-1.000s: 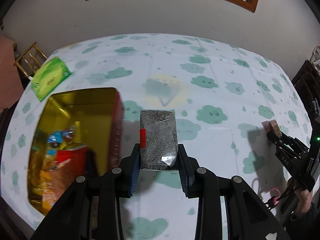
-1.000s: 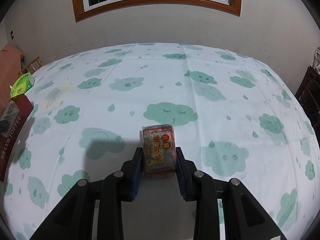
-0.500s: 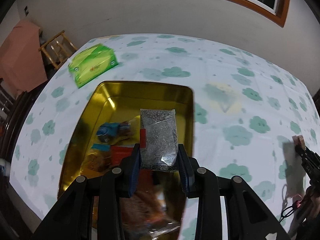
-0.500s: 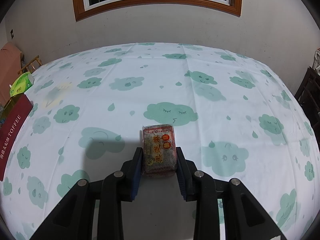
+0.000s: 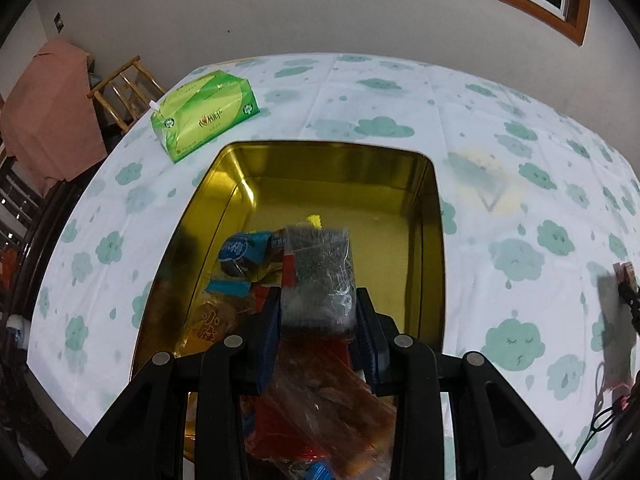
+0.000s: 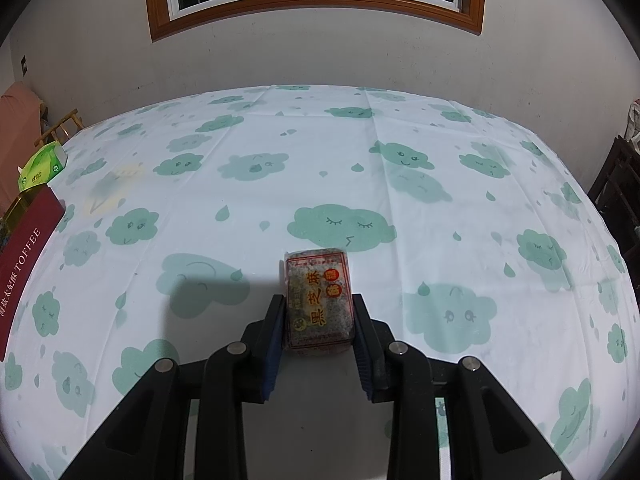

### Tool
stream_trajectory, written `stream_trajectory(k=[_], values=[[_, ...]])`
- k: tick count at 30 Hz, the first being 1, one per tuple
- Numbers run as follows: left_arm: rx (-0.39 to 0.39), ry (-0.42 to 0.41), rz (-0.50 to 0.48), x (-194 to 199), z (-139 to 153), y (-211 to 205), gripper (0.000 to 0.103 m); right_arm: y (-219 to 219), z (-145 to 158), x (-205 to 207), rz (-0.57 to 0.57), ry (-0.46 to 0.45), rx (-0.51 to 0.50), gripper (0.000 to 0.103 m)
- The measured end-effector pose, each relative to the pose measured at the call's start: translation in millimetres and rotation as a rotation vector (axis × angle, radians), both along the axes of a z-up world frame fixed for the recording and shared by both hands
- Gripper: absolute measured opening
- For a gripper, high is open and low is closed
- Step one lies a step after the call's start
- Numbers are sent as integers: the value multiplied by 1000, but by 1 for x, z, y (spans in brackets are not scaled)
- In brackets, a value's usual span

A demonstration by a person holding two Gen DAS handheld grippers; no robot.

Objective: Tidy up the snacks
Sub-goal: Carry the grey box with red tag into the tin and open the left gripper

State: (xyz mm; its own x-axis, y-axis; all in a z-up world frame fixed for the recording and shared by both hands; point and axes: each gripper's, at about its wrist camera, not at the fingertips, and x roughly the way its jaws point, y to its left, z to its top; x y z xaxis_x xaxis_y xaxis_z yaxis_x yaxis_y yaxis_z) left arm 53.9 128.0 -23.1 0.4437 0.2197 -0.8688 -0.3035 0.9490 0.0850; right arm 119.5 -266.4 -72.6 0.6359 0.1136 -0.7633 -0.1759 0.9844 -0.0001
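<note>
Snack packets are what I am sorting, and one sits in each of my claws. My left claw [image 5: 318, 312] is clamped on a clear-wrapped block of dark sesame brittle [image 5: 318, 276], its pads pressing both long sides, so the block's long axis runs straight out along my fingers and away from me. Directly beneath and ahead of it is the open gold-lined rectangular tin [image 5: 332, 168], which rests on the bench under a white cloth printed with green clouds [image 5: 520, 216]. The near end of the tin is already piled with other wrapped snacks [image 5: 240, 264] in blue, orange and red; the far end is bare gold floor. The block hangs over the pile, tilted nose-down, with the tin's length roughly in line with its own. That is the relation that matters: I judge the free space lies forward of my left claw, not under it, so a release here would land the block on top of the heap.

My right claw [image 6: 320, 316] grips a second sesame block with a red and yellow printed label [image 6: 319, 300] the same way, low over the open cloth, well apart from the tin, whose red outer wall [image 6: 24, 256] shows far off to its left. The left hand is plainly the nearer one. A green tissue pack [image 5: 204, 114] lies just beyond the tin's far corner.
</note>
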Motion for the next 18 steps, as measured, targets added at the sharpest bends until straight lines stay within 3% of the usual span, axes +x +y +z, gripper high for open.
stream_trajectory(k=[18], values=[[20, 22, -13, -4, -11, -3, 33, 2, 0, 0, 1, 0, -2, 32]])
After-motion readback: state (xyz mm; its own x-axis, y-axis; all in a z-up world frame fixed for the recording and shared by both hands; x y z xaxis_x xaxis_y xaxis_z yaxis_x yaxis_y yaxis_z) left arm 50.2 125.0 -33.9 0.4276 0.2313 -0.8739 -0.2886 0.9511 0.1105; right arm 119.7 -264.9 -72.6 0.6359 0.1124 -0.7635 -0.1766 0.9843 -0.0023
